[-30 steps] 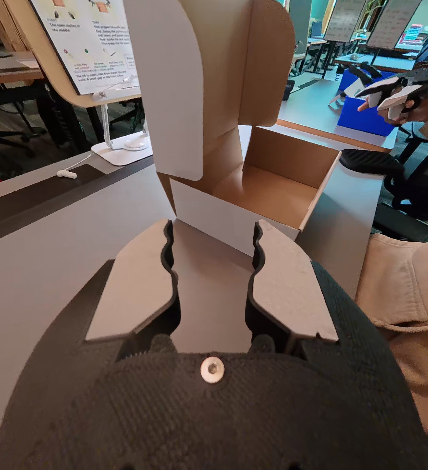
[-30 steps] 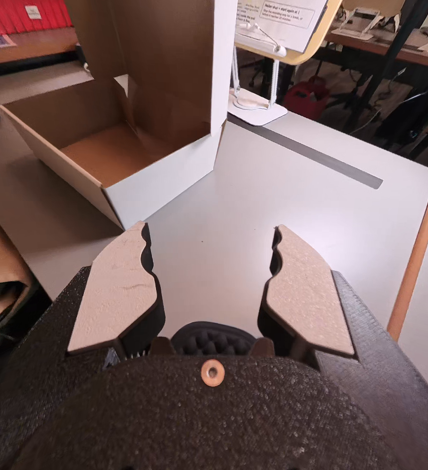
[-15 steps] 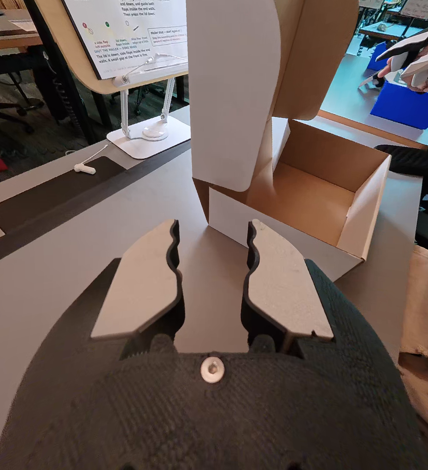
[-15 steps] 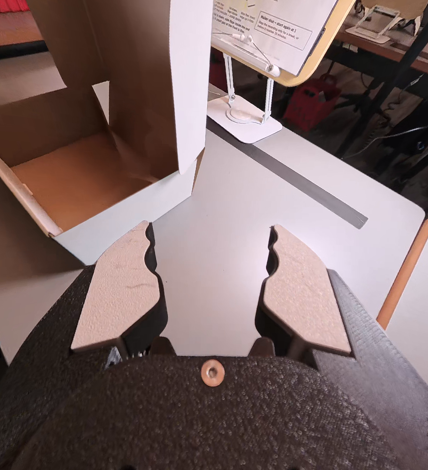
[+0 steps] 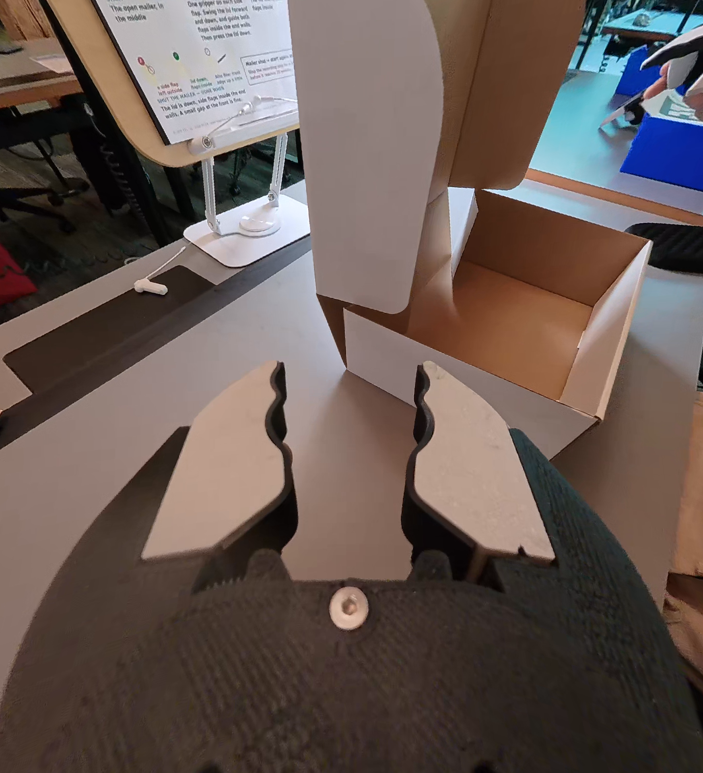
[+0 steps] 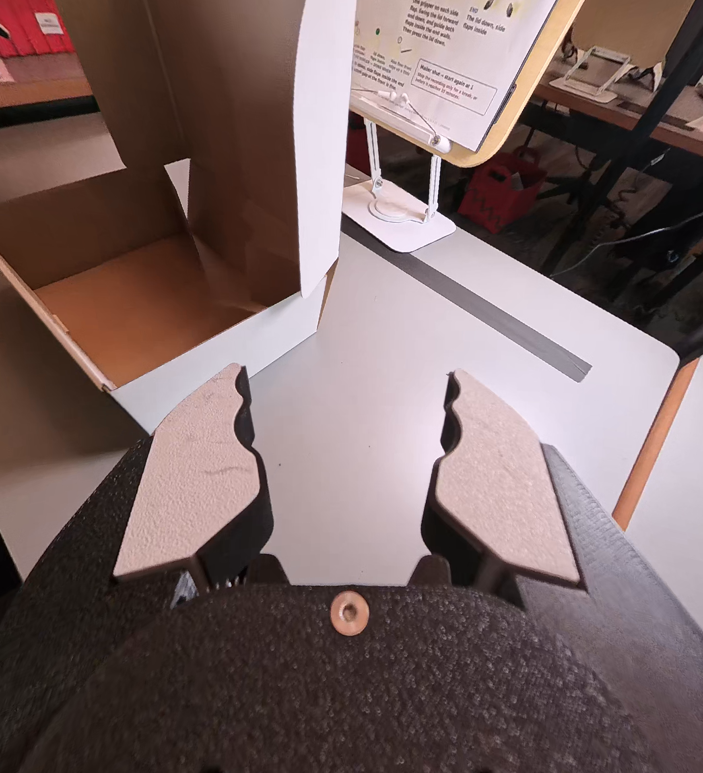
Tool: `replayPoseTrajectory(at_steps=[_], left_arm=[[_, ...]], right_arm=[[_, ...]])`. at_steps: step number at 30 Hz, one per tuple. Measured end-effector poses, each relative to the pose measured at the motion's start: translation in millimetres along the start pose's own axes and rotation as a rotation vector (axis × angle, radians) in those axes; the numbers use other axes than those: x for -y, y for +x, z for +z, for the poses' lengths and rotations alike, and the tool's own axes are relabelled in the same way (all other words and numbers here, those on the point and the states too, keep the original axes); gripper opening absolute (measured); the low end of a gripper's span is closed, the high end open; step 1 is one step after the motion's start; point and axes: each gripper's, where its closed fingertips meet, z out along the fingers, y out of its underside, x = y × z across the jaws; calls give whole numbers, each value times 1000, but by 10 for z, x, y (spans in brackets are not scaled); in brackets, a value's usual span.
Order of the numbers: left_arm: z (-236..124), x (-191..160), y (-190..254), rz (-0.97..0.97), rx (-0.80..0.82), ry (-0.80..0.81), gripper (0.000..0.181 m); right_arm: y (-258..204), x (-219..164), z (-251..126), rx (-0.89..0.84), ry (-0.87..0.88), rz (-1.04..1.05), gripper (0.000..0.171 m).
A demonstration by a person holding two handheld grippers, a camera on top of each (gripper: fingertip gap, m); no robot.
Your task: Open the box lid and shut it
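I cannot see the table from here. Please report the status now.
Left tongs open, empty; right tongs open, empty. Box open, lid upright, nothing inside. Both tongs short of the box; path clear.

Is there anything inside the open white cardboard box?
No, the white cardboard box shows only its bare brown floor, and its lid stands upright above it.

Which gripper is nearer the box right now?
Left, by a little. The left gripper sits just short of the box corner, fingers open. The right gripper is off its other side, over bare table.
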Motion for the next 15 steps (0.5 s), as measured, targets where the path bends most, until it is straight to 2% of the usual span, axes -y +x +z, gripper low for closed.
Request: replayPoseTrajectory(at_steps=[10, 15], left_arm=[[-230, -27, 383, -8, 139, 114, 56], [-368, -16, 582, -11, 285, 166, 51]], right_arm=[[-168, -185, -315, -141, 60, 49, 85], [-282, -175, -441, -255, 131, 136, 83]])
